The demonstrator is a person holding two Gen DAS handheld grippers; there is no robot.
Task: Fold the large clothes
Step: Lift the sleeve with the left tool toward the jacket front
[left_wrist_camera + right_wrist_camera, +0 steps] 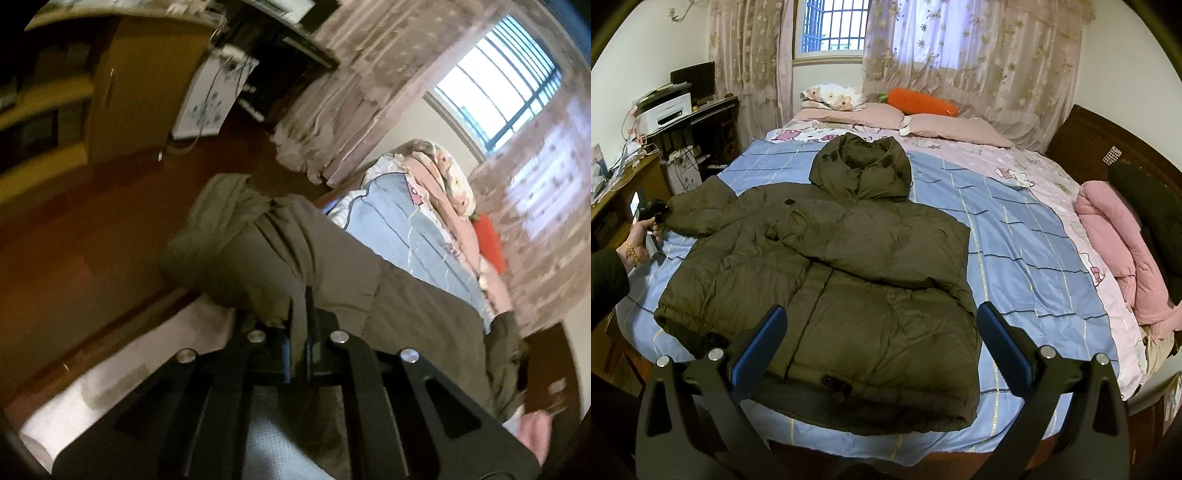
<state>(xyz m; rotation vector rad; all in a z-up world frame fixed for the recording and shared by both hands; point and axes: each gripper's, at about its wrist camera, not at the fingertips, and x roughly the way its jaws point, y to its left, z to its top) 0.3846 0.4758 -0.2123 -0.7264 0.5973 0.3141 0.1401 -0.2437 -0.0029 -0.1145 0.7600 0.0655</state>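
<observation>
Right wrist view: the olive jacket (827, 288) lies lengthwise on the bed (1015, 236), hood far, hem near. Right gripper (881, 332) jaws wide; left gripper (299, 310) jaws clamp its left sleeve (236, 240).

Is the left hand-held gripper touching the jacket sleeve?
Touching. The left wrist view shows the left hand-held gripper shut on the olive puffer jacket's sleeve, fabric pinched between its fingers; the right wrist view shows it at the cuff.
</observation>
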